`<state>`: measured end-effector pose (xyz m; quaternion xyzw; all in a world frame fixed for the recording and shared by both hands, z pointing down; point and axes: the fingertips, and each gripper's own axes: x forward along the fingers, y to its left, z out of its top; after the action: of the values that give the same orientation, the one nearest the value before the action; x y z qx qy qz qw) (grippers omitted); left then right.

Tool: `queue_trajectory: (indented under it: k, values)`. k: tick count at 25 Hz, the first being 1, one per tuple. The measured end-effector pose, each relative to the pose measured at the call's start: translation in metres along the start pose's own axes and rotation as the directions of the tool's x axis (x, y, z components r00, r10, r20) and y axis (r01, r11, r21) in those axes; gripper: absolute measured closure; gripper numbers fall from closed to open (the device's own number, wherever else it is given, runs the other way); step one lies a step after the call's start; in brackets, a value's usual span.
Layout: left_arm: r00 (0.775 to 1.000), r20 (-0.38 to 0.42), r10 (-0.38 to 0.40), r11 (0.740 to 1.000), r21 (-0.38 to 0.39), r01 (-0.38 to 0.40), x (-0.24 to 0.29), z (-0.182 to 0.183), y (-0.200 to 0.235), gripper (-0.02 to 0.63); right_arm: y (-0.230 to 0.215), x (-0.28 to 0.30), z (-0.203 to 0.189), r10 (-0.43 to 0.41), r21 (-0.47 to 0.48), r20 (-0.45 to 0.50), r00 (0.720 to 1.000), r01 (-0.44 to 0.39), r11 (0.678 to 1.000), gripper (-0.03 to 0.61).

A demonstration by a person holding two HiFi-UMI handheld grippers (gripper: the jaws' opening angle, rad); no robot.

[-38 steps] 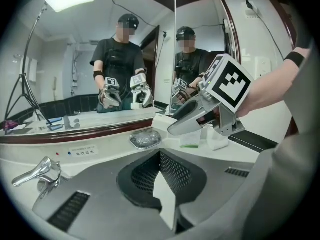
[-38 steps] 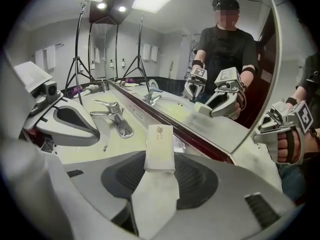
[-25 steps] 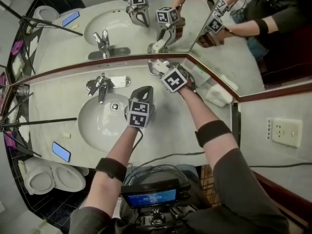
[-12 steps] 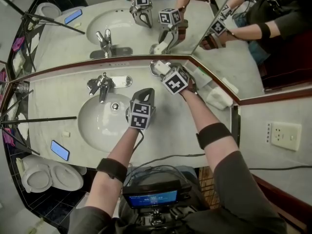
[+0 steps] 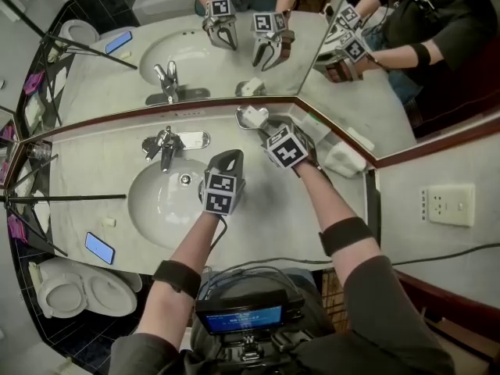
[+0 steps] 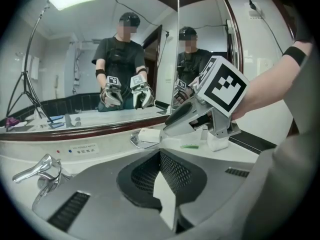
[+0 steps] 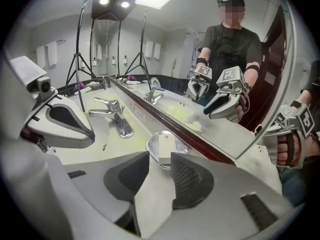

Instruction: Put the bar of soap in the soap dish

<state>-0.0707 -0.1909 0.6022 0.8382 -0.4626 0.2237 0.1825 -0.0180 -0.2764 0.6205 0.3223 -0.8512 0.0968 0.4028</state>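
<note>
**Fig.** Bathroom counter (image 5: 266, 217), head view plus both gripper views.

**(a)** R gripper (image 7: 160, 154): jaws apart and closing, w/ nothing btw. the pads. Tips are tilted down toward the counter.

**(b)** Metal soap dish (image 7: 150, 144): just ahead of and below the R tips, at the foot of the mirror (image 5: 101, 69).

**(c)** White bar of soap (image 7: 165, 149): lies flat in the dish. It is seen through the gap btw. the R jaws but is clear of both pads.

**(d)** L gripper (image 6: 161, 154): jaws closed together and empty. Only pale counter shows past the tips.
- The dish w/ soap sits ahead of the L jaws, slightly left of centre.
- The R gripper hangs ahead and to the right, its tips just beside the soap.

**(e)** Chrome faucet (image 6: 37, 171): far left of the L jaws. In the R gripper view it stands ahead-left of the R tips, w/ the L gripper further left.

**(f)** Sink basin (image 5: 160, 205): to the left of the L jaws in the head view.

**(g)** Small green item (image 6: 189, 146) and white packet (image 6: 218, 143): ahead-right of the L tips, under the R gripper. Kind not clear.

**(h)** The mirror reflects both grippers and the person.
</note>
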Motion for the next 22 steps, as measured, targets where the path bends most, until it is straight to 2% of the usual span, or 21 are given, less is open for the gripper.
queue_trajectory:
  k: [3, 5, 13, 22]
  values:
    - [1.000, 0.016, -0.001, 1.000, 0.006, 0.001, -0.013, 0.005, -0.004, 0.614, 0.004, -0.029, 0.009, -0.016, 0.041, 0.087, 0.996, 0.013, 0.999, 0.517]
    - [1.000, 0.027, 0.000, 1.000, 0.009, 0.000, -0.023, 0.007, -0.006, 0.614, 0.009, -0.047, 0.011, -0.021, 0.077, 0.143, 0.990, 0.010, 0.997, 0.556]
    - [0.997, 0.074, 0.005, 1.000, 0.001, -0.005, -0.064, 0.009, -0.017, 0.614, 0.033, -0.101, -0.011, -0.053, 0.230, 0.275, 0.960, -0.012, 0.973, 0.560]
    - [0.995, 0.093, 0.026, 0.999, -0.049, -0.021, -0.101, -0.011, -0.022, 0.615, 0.067, -0.137, -0.047, -0.074, 0.368, 0.322, 0.944, -0.053, 0.928, 0.559]
